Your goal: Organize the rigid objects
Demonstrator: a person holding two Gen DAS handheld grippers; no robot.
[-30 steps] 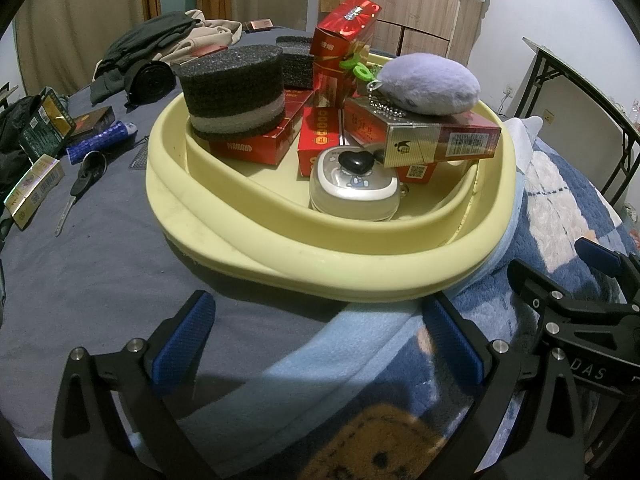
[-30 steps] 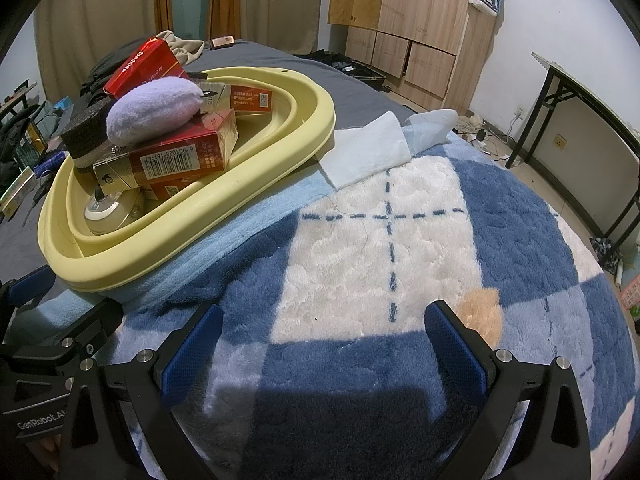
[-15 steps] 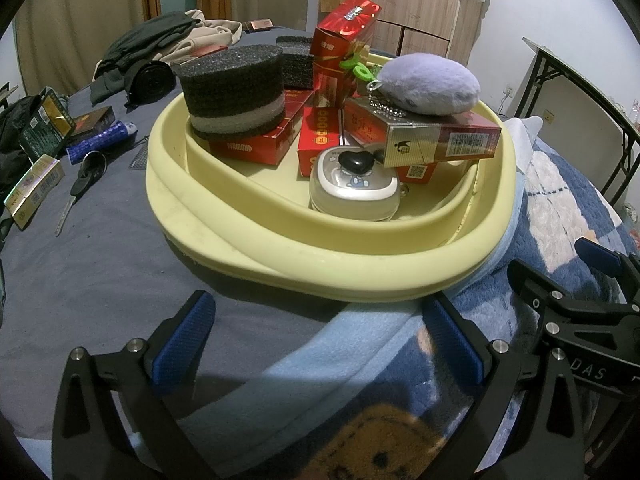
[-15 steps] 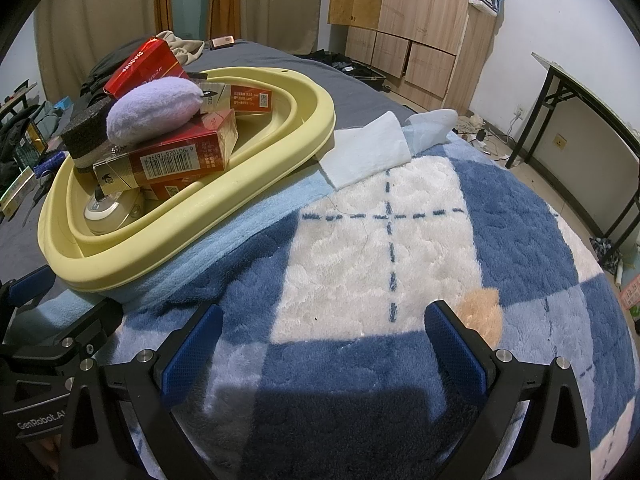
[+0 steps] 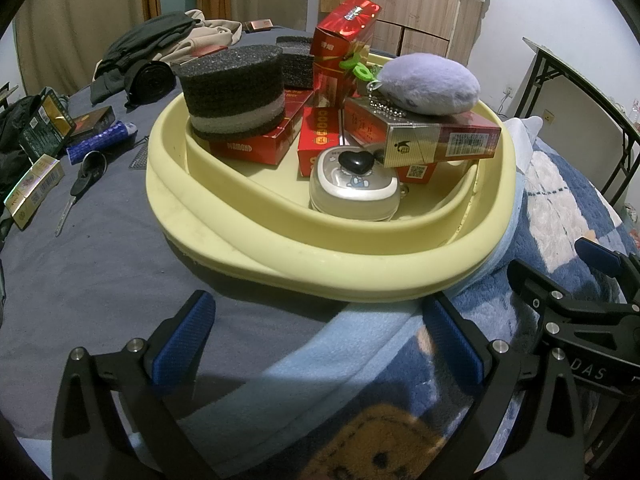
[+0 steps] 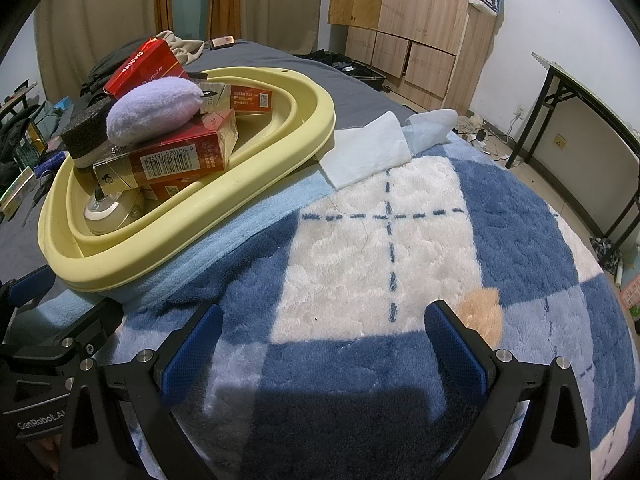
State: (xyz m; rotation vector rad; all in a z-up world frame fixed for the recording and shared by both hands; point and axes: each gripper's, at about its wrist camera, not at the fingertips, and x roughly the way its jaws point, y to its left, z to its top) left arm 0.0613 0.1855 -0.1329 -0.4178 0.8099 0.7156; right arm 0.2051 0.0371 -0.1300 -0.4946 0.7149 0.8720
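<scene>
In the left wrist view, the left gripper [image 5: 318, 334] is held spread wide and empty just before the yellow basin [image 5: 224, 216], which rests on the bed partly over a light blue blanket edge. Inside the basin are seen a black-and-grey foam block [image 5: 234, 90] on a red carton [image 5: 256, 142], a lavender plush pouch [image 5: 428, 84] on a red-and-gold carton [image 5: 436, 136], and a small white case [image 5: 354, 188]. In the right wrist view, the right gripper [image 6: 320, 340] is likewise spread and empty over the blue-and-white plaid blanket [image 6: 520, 216], with the basin [image 6: 256, 184] to its left.
</scene>
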